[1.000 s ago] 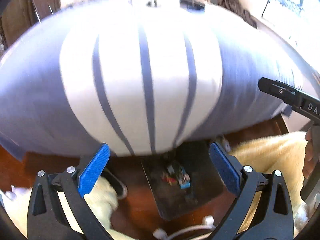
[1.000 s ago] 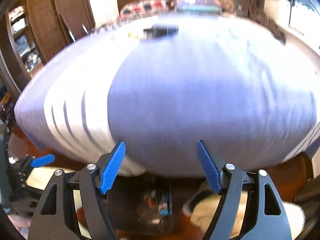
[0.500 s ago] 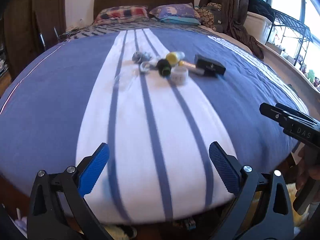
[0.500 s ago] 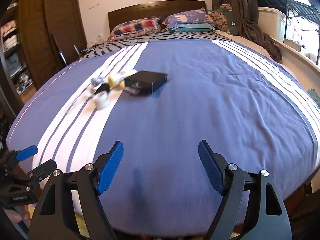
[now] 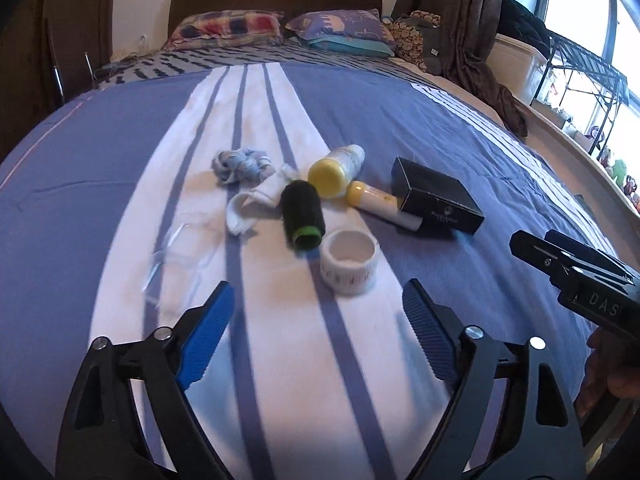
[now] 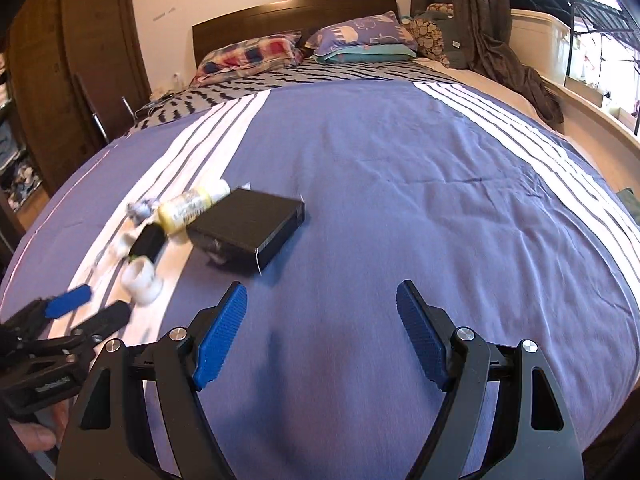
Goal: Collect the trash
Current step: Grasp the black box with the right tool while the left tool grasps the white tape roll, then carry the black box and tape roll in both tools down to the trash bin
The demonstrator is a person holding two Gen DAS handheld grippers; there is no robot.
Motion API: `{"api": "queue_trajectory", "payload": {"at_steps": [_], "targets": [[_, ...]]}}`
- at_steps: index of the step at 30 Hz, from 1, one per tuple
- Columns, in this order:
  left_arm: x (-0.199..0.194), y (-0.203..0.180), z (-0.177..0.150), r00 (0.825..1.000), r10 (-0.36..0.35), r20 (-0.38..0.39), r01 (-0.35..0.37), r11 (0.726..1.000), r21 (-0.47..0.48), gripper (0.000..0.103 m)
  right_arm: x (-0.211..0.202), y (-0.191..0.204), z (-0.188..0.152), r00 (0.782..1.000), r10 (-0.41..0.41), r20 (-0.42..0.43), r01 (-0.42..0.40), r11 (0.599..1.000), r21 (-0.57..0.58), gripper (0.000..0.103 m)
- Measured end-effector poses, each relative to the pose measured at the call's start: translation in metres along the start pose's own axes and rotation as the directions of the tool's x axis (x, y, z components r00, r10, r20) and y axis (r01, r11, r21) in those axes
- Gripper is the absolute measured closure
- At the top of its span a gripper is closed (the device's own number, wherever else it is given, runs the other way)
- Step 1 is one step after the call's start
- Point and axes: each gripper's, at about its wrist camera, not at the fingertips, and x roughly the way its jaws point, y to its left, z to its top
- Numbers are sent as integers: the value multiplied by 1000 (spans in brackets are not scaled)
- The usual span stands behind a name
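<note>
A cluster of trash lies on the blue-and-white striped bed cover (image 5: 120, 184): a white cup (image 5: 349, 266), a black roll with a green end (image 5: 302, 216), two yellow bottles (image 5: 335, 166), a black box (image 5: 436, 196), crumpled white paper (image 5: 250, 208), a pale blue wad (image 5: 240, 164) and clear plastic wrap (image 5: 176, 256). My left gripper (image 5: 318, 330) is open and empty, just short of the cup. My right gripper (image 6: 322, 334) is open and empty, near the black box (image 6: 246, 230); the cup (image 6: 140, 278) shows at its left.
Pillows (image 5: 332, 32) and a dark headboard (image 5: 276, 0) lie at the far end. Dark clothes (image 6: 508, 56) drape the right edge by a window ledge (image 6: 600, 120). A wooden wardrobe (image 6: 76, 60) stands left. The other gripper shows in each view (image 5: 576, 276) (image 6: 64, 320).
Both grippers have risen from below the bed's foot and moved forward over the cover. The trash cluster is now closer and larger in both views. Jaws stayed open.
</note>
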Motion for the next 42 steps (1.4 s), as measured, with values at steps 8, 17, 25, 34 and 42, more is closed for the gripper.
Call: {"api": "queue_trajectory", "payload": {"at_steps": [8,17,25,34,42], "targets": [[23,-1,11,998,-51,-46,51,999,4,51,16,17,20,999,37,3,-37,999,4,24],[9,10,8,998,-56,-41,57,998,33,72,45,47,38,997,65,-29,-64,997,43,20],[-5,24,13,999,-32,-4,32,999,39,72,74,64,43,995,22,-95,-15,997,71,20],[-4,24,11,999,-46,-7,46,998,43,72,90,66,47,992,-21,-124,32,996,87,17],[-11,22,10,999,-45,2,45,998,50,72,81,59,44,994,7,-110,1,997,71,19]]}}
